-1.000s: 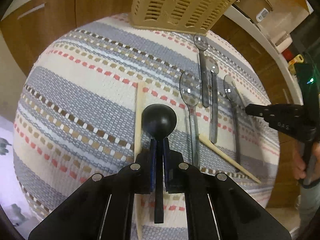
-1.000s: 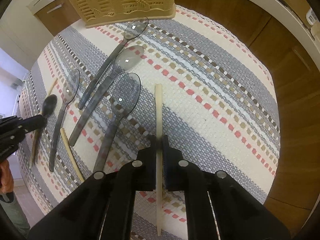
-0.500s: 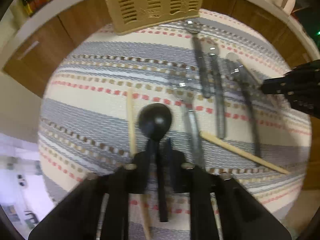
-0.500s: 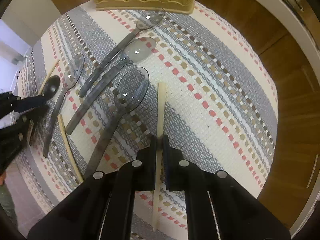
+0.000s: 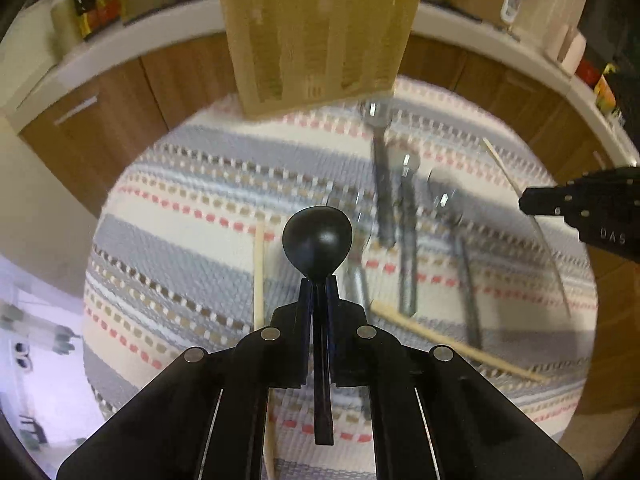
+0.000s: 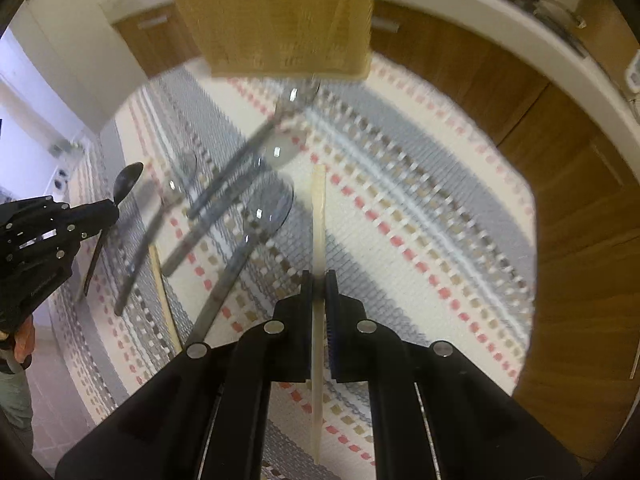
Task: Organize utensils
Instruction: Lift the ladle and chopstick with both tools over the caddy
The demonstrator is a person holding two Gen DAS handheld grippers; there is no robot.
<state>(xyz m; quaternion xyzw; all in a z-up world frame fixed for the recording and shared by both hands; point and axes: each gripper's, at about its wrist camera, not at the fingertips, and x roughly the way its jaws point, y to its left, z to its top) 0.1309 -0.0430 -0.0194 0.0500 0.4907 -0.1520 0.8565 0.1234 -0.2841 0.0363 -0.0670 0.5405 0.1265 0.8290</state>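
A: What is offered by the left wrist view that is missed by the right?

B: The left gripper (image 5: 319,280) is seen pinched on the handle of the black spoon (image 5: 317,235), whose bowl is held above the striped cloth (image 5: 192,240). A chopstick (image 5: 259,276) lying on the cloth just left of the spoon is shown there, and another (image 5: 452,344) to the right, below the clear spoons (image 5: 404,240). A thin stick is seen poking up from the top of the beige basket (image 5: 316,40); what else is inside cannot be told through the blur.

A: And by the right wrist view?

B: The right gripper (image 6: 319,280) is shown clamped on a pale chopstick (image 6: 319,208), which runs up between the pads. The left gripper (image 6: 108,210) appears at the left edge with the black spoon (image 6: 127,178) held clear of the cloth. An orange sleeve is glimpsed at the lower left.

A: What is changed since a second ago?

B: Both held utensils have been lifted off the cloth, where they were resting before. The basket (image 6: 276,20) is now seen more from the front and fills the top of each view. The clear spoons (image 6: 264,216) are left lying where they were.
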